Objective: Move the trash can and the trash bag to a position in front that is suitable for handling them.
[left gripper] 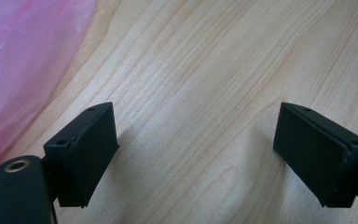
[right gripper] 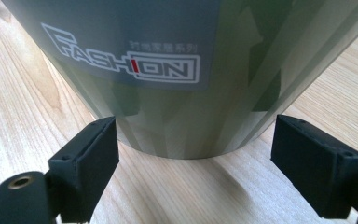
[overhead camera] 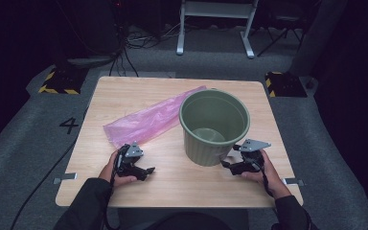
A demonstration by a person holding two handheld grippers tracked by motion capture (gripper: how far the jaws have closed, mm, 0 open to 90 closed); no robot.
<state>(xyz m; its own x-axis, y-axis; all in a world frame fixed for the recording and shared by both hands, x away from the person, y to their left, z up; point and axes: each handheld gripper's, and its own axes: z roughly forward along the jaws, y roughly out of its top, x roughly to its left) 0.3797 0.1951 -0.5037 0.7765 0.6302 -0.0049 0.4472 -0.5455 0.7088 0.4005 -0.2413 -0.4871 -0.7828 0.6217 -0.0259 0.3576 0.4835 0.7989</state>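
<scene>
Light wooden table, pink plastic bag lying flat, green ribbed bin standing upright beside it

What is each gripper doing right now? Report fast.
Left gripper: open, empty, over the wooden table.
Right gripper: open, holding nothing, facing the olive-green plastic bin.

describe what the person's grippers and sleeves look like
Both the left gripper and the right gripper are black, each topped by a grey three-cornered plate. Their jaws end in flat, rectangular black pads with small screw holes. A black cable trails from the left one. The person wears dark sleeves.
</scene>
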